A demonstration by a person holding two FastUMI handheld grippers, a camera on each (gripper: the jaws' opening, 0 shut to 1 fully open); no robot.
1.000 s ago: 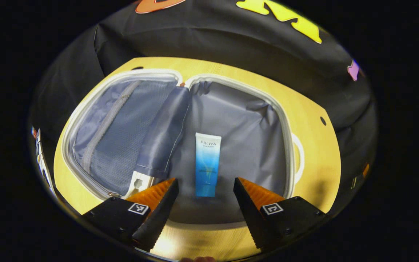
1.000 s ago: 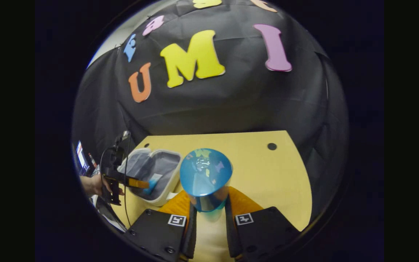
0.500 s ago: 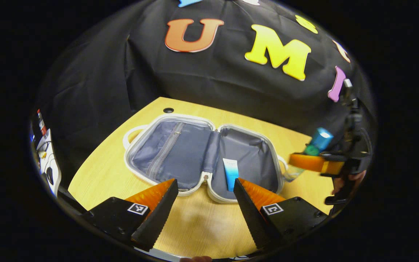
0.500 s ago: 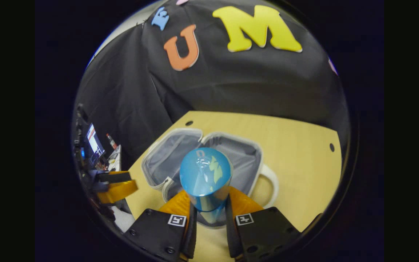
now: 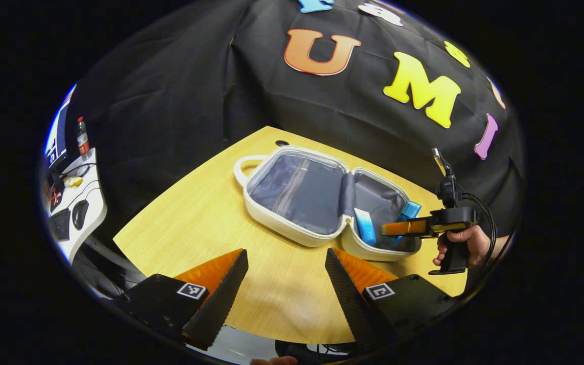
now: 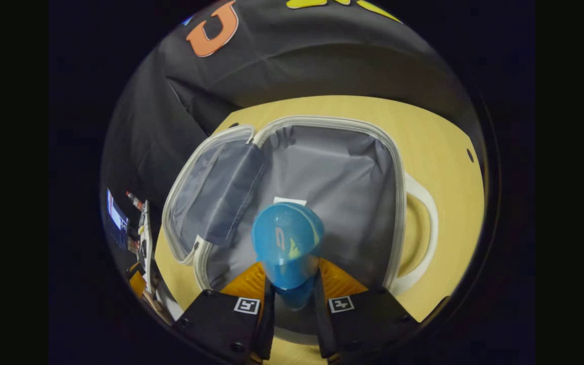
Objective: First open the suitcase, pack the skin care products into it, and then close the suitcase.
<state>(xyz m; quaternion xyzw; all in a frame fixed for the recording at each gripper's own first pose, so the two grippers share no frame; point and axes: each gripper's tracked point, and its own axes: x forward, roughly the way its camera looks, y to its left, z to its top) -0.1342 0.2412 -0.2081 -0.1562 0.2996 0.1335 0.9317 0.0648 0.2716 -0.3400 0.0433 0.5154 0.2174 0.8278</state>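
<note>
The white suitcase lies open flat on the wooden table, grey lining up. A blue-and-white tube rests in its right half. My right gripper is shut on a blue bottle and holds it low over that right half, beside the tube, whose white end peeks past the bottle. My left gripper is open with nothing between its fingers, above the table's near side, well back from the suitcase.
The suitcase's left half has a zipped mesh pocket. A handle sticks out on the right side, another on the left. A white desk with a mouse and a keyboard stands left of the table.
My left gripper has pulled back from over the suitcase to the table's near side, leaving the tube inside. My right gripper has carried the blue bottle from the table's right to low over the right half.
</note>
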